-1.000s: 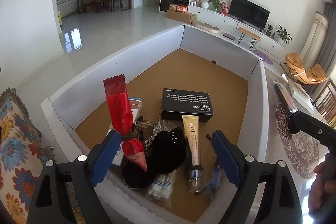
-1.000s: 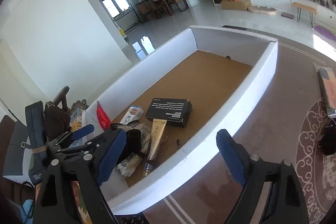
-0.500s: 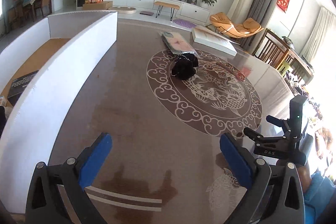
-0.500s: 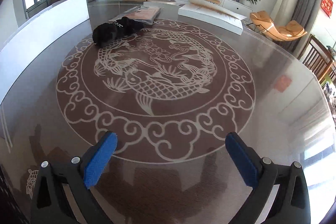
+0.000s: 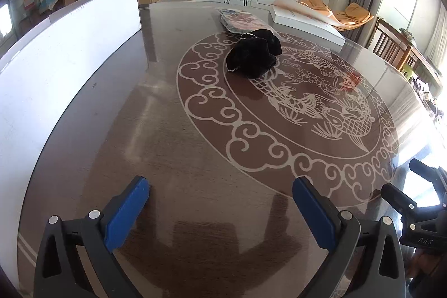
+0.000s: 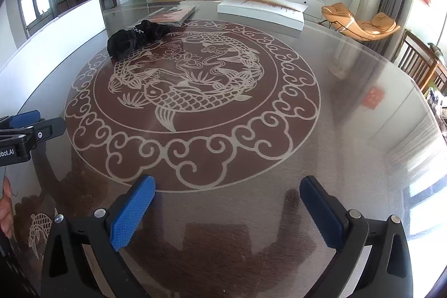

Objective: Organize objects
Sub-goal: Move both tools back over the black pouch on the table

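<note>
nearest to me, my left gripper (image 5: 220, 203) and my right gripper (image 6: 227, 204) both hang over the bare near part of the glossy brown table (image 5: 173, 158) with their blue pads spread wide and nothing between them. farther out, a black bundle of cloth (image 5: 252, 56) lies on the far edge of the round fish pattern (image 6: 192, 91), with the white box wall (image 5: 56, 52) running along the table's left side. behind the bundle i see a flat plastic-wrapped packet (image 5: 241, 20) and a flat white box (image 6: 259, 9).
</note>
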The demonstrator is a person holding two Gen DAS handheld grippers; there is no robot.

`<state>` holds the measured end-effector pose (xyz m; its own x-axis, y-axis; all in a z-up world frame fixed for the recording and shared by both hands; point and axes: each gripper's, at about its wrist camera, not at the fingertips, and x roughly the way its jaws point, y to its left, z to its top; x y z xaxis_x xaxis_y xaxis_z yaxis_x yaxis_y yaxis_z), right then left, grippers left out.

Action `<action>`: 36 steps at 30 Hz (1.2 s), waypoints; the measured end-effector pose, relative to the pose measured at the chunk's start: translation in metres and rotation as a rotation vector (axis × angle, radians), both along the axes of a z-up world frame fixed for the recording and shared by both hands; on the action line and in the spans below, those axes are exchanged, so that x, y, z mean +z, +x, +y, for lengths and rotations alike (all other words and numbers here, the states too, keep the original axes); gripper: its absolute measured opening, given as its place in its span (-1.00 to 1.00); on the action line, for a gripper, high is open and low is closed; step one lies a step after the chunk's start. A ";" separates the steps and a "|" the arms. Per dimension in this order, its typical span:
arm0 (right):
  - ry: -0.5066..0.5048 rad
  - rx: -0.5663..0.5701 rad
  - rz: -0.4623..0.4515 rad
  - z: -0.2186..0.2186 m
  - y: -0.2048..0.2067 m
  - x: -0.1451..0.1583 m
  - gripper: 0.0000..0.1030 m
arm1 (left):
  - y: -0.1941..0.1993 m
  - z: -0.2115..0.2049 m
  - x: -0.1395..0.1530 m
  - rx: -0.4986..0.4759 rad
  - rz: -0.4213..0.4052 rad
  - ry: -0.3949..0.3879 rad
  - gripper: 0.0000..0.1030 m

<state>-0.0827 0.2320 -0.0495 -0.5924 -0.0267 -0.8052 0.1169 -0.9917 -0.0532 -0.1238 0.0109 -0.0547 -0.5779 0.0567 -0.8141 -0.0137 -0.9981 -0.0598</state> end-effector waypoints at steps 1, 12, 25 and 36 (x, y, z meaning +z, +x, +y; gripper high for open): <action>-0.010 -0.001 -0.004 0.001 0.000 -0.001 1.00 | 0.000 0.001 -0.001 -0.003 0.001 -0.015 1.00; -0.038 -0.027 -0.016 0.004 -0.004 -0.002 1.00 | -0.001 0.007 -0.003 -0.016 -0.005 -0.057 1.00; -0.038 -0.026 -0.016 0.005 -0.004 -0.003 1.00 | -0.001 0.006 -0.003 -0.016 -0.005 -0.057 1.00; -0.038 -0.026 -0.015 0.005 -0.004 -0.003 1.00 | -0.001 0.006 -0.003 -0.016 -0.005 -0.056 1.00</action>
